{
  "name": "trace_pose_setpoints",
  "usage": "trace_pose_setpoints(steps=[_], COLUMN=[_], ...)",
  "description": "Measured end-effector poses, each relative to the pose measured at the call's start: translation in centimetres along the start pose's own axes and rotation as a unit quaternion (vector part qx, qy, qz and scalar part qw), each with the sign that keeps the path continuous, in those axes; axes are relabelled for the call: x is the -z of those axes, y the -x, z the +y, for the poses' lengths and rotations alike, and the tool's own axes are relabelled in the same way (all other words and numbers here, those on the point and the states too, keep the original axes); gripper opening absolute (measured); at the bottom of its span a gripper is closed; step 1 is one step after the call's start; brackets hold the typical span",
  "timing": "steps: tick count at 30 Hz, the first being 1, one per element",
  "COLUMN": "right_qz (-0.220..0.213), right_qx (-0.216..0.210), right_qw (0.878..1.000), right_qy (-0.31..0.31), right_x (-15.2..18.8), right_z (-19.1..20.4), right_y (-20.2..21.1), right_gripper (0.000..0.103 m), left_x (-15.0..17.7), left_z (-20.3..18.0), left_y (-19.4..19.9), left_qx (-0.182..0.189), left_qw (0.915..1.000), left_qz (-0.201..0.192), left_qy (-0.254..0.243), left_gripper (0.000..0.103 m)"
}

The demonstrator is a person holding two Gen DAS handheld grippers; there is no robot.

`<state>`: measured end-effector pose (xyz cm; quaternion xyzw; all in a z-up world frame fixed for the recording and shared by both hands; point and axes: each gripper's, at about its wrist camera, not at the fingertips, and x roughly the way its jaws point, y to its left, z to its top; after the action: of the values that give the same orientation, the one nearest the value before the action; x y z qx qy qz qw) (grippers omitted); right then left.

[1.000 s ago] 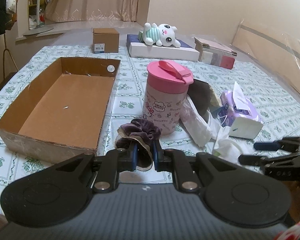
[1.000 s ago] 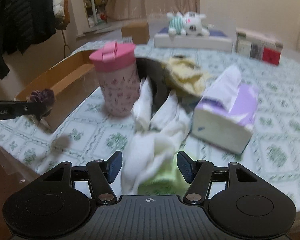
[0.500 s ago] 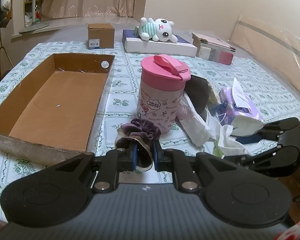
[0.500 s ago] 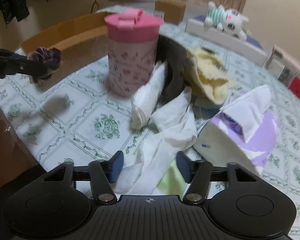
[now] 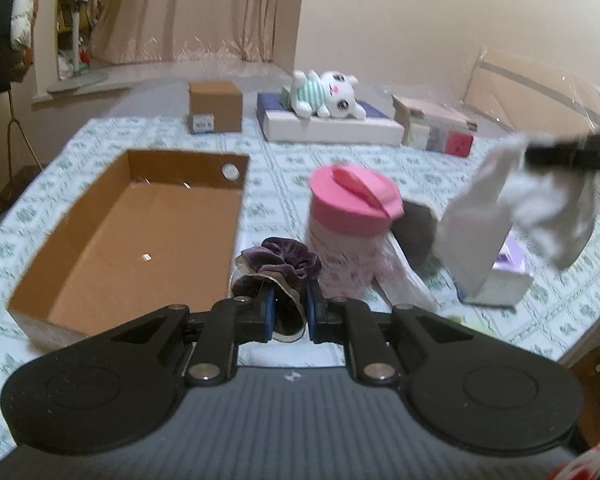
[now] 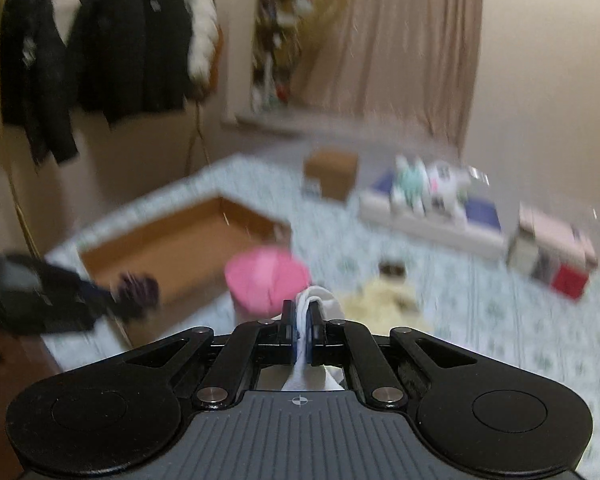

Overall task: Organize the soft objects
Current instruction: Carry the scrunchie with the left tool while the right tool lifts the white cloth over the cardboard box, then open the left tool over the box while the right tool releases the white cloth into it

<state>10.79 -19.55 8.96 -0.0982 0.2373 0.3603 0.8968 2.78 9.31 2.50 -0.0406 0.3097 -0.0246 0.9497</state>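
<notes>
Now, left claw [image 5: 288, 312] pressed on a purple velvet scrunchie [image 5: 278, 270], held above the near edge of the table [image 5: 284, 184], just right of the open cardboard box [image 5: 140, 232]. Right claw [image 6: 301, 326] pinching a white cloth [image 6: 310, 298], jaws almost together with the fabric between them. Seen from the left wrist view as a pale sheet [image 5: 512, 216] hanging in the air at the right, above the purple tissue pack [image 5: 508, 268]. Behind the scrunchie, a pink-lidded cup [image 5: 350, 232], upright on the table. Farther, a small brown carton [image 5: 215, 107] and a white plush toy [image 5: 328, 94] lying on a flat box. Near the cup, a yellow cloth [image 6: 384, 306], blurred. Dark jackets [image 6: 100, 40] on the far left wall.
</notes>
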Motion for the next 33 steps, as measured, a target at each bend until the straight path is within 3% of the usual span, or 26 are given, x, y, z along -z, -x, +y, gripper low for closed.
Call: trace_pose_setpoints(steps=[6, 12, 17, 26, 27, 29, 30, 33], right_qz=[-0.061, -0.088, -0.06, 0.048, 0.055, 0.061, 0.059, 0.041], right_qx=[-0.051, -0.117, -0.157, -0.198, -0.202, -0.203, -0.201, -0.201], right_qw=[0.996, 0.988, 0.985, 0.979, 0.978, 0.977, 0.977, 0.977], right_qy=[0.029, 0.051, 0.044, 0.007, -0.003, -0.025, -0.036, -0.058], right_x=[-6.1, -10.4, -11.5, -8.6, -8.4, -8.1, -8.1, -8.1], right_z=[2.4, 5.8, 8.6, 11.0, 10.8, 10.2, 9.8, 8.5], right_y=[0.9, -3.8, -11.0, -22.8, -23.5, -24.4, -24.6, -23.0], right_gripper=[0.004, 0.004, 0.004, 0.004, 0.009, 0.032, 0.051, 0.055], left_x=[-2.1, -3.8, -4.4, -3.7, -3.6, -3.4, -3.3, -3.1], left_z=[2.5, 6.4, 9.9, 14.0, 14.2, 14.6, 14.7, 14.6], left_y=[1.3, 1.8, 0.8, -3.5, -3.9, -4.6, -4.7, -4.7], left_qx=[-0.025, -0.059, -0.085, -0.1, -0.101, -0.102, -0.102, -0.106], left_qw=[0.9995, 0.9977, 0.9956, 0.993, 0.9928, 0.9922, 0.9921, 0.9916], left_qz=[-0.021, -0.028, -0.015, 0.017, 0.019, 0.022, 0.022, 0.017], left_qy=[0.002, 0.019, 0.034, 0.06, 0.061, 0.067, 0.069, 0.072], left_gripper=[0.014, 0.014, 0.014, 0.021, 0.023, 0.032, 0.033, 0.039])
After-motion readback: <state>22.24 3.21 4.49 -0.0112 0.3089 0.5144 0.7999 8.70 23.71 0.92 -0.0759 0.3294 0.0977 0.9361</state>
